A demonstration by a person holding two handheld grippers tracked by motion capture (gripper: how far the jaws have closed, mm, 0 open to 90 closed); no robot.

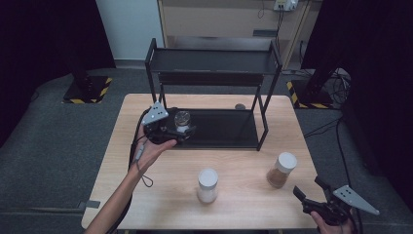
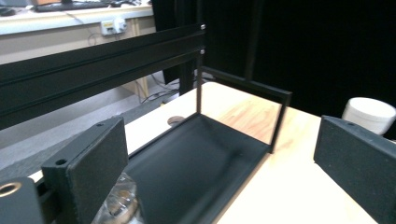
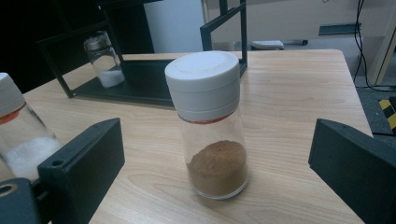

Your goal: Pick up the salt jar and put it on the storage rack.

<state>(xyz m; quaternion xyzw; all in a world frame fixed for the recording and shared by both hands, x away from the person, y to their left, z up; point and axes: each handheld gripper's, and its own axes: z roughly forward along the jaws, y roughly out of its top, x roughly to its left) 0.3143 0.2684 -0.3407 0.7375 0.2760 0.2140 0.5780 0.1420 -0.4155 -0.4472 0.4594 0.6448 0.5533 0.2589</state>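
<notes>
I am holding my left gripper point(image 1: 187, 130) spread around a jar point(image 1: 182, 121) standing upright, lid up, on the rack's point(image 1: 219, 129) lower shelf. My right gripper point(image 3: 215, 172) is gaping before the rack, facing an upright brown-powder jar point(image 3: 212, 121).

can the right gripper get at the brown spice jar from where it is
Probably yes: the right gripper is open, the brown spice jar stands upright between its jaws' line, and bare table lies between.

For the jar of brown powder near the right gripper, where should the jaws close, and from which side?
Probably on the glass body of the brown-powder jar, below its wider white cap, coming level from the table's near edge. It stands upright, and the open right gripper already brackets it.
</notes>
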